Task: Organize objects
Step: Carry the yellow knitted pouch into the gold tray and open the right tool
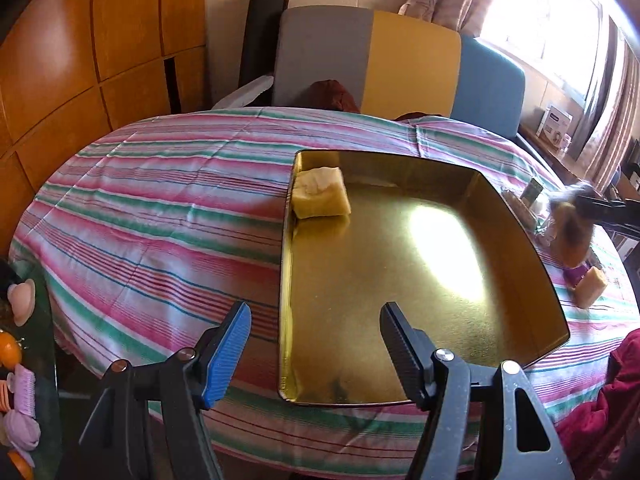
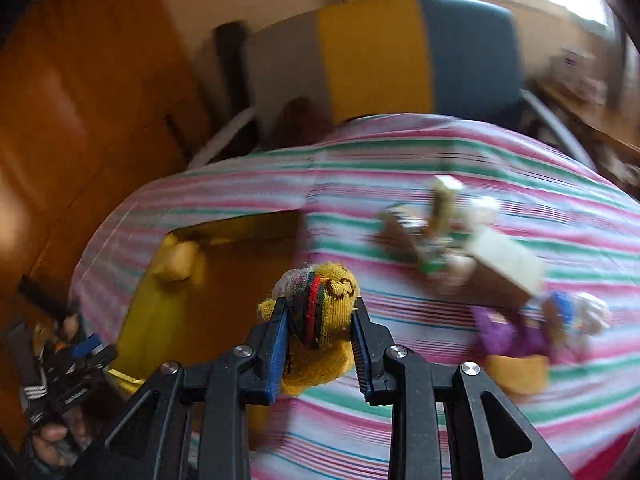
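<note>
A gold metal tray (image 1: 520, 216) lies on the striped tablecloth, with a yellow sponge block (image 1: 320, 198) in its far left corner. My left gripper (image 1: 314, 340) hangs open over the tray's near left edge, nothing between its fingers. In the right wrist view my right gripper (image 2: 320, 324) is shut on a rolled yellow sock with red, green and black stripes (image 2: 324, 320), held above the cloth to the right of the tray (image 2: 138, 320). The same gripper shows blurred at the right edge of the left wrist view (image 1: 592, 204), with the sock (image 1: 572, 236) hanging below it.
A pile of small items (image 2: 460, 248) lies on the cloth right of the tray: boxes, a purple cloth (image 2: 512, 336) and a yellow block (image 1: 590, 290). A grey, yellow and blue chair back (image 1: 372, 60) stands behind the table. Hair clips and oddments (image 1: 20, 412) sit at far left.
</note>
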`<state>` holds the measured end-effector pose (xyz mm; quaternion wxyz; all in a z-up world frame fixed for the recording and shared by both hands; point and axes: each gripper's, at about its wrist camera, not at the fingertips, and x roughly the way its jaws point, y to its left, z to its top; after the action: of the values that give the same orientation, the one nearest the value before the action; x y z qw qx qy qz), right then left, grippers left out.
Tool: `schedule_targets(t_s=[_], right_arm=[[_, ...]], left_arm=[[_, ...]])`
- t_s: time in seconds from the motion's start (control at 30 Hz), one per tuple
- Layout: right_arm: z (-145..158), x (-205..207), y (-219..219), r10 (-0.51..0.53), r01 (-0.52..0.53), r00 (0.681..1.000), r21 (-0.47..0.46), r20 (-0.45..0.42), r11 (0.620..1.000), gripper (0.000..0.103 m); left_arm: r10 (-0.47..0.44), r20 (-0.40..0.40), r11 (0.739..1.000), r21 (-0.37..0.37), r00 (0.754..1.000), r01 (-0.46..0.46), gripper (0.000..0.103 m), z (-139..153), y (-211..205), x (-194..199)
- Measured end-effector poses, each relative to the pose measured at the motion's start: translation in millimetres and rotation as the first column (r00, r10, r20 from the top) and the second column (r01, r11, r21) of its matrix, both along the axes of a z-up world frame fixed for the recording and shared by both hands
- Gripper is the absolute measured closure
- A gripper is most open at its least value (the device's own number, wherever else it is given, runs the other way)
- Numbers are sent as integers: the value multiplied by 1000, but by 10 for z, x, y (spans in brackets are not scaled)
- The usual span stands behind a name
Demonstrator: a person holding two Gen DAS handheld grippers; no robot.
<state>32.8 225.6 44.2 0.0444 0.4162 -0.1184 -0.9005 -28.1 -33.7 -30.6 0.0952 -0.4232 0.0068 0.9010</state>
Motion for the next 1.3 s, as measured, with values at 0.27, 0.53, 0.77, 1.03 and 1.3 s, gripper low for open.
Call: schedule_targets(t_s=[0.27,0.53,0.77,1.03,1.3], right_arm=[[-309,-508,-1355,265,-265,962,-17,61,964,73],[-737,-985,-2142,328,-326,933,-39,149,945,72],[-965,-1275,-2485,335,-330,927,-59,167,942,55],[-845,-1170,-2418,343,-335,933,-88,109,938,36],[-677,-1008,-2272,310,-305,948,-75,70,949,23]], left_arm=[[42,19,999,8,999,-42,35,13,-293,-29],[132,46,991,32,990,-134,35,-70,-595,-112],[133,46,990,38,990,-135,35,-104,-637,-141],[135,38,990,24,990,-136,35,-87,-602,-122],[115,24,993,14,993,-115,35,-57,-518,-70]])
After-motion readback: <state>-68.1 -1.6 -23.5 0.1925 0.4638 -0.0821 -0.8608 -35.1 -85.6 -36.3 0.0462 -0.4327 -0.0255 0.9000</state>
